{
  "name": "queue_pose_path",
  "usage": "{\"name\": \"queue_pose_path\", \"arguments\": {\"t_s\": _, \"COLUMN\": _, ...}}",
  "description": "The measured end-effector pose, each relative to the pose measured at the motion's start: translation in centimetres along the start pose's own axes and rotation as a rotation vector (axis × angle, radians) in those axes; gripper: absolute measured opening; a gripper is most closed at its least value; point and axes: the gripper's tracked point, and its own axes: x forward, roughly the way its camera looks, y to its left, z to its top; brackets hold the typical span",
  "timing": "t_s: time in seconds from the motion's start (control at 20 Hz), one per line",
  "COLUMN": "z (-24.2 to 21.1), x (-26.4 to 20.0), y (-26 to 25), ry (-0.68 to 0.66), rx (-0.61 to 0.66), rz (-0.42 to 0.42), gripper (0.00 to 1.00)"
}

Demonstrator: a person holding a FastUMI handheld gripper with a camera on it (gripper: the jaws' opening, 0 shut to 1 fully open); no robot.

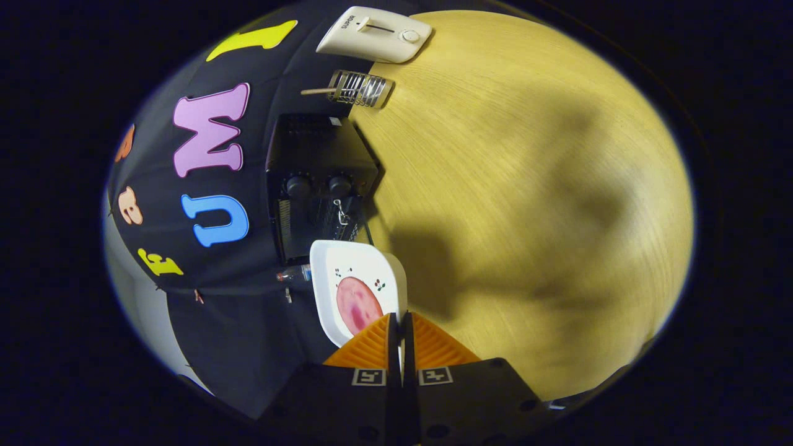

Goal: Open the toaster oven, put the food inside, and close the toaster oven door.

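the tongs [399, 325] are seen clenched on the edge of a white plate [356, 272], with both fingers pressed close together on its rim. on the plate a round pink slice of food [358, 305] is lying, close to the gripped edge. the plate is held in the air, tilted, just in front of the toaster oven [319, 179].

the toaster oven is a small black box with two knobs on its front. its door seems to be already opened, because a wire rack is visible under the knobs, but this cannot be told for sure. beyond the toaster oven a small wire basket [359, 88] is placed on the wooden surface [526, 186], and further beyond it a white toaster [375, 34] is standing.

the step in hand is judged to be the carrying of the food into the oven. several things could go wrong here. the plate is held only by a thin part of the rim, so it could turn or slip between the fingers. because it is tilted, the slice could slide off before the opening is reached. the far edge of the plate could also be knocked against the oven frame or the door if the approach is not level.
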Motion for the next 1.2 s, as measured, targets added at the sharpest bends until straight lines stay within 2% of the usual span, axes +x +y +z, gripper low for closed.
{"name": "queue_pose_path", "arguments": {"t_s": 0.1, "z": -0.8, "x": 2.0, "y": 1.5, "ry": -0.036, "rx": 0.010, "rz": -0.001, "gripper": 0.05}}
{"name": "queue_pose_path", "arguments": {"t_s": 0.25, "z": -1.3, "x": 5.8, "y": 4.7, "ry": -0.104, "rx": 0.109, "rz": 0.037, "gripper": 0.04}}
{"name": "queue_pose_path", "arguments": {"t_s": 0.45, "z": -0.5, "x": 11.0, "y": 7.2, "ry": -0.234, "rx": 0.230, "rz": -0.007, "gripper": 0.04}}
{"name": "queue_pose_path", "arguments": {"t_s": 0.65, "z": 0.8, "x": 14.6, "y": 10.7, "ry": -0.373, "rx": 0.304, "rz": -0.001, "gripper": 0.05}}
{"name": "queue_pose_path", "arguments": {"t_s": 0.9, "z": 2.3, "x": 18.8, "y": 13.3, "ry": -0.524, "rx": 0.521, "rz": 0.010, "gripper": 0.05}}
{"name": "queue_pose_path", "arguments": {"t_s": 1.0, "z": 2.6, "x": 20.9, "y": 14.4, "ry": -0.544, "rx": 0.556, "rz": 0.024, "gripper": 0.05}}
{"name": "queue_pose_path", "arguments": {"t_s": 1.2, "z": 3.3, "x": 23.9, "y": 15.3, "ry": -0.572, "rx": 0.626, "rz": -0.013, "gripper": 0.05}}
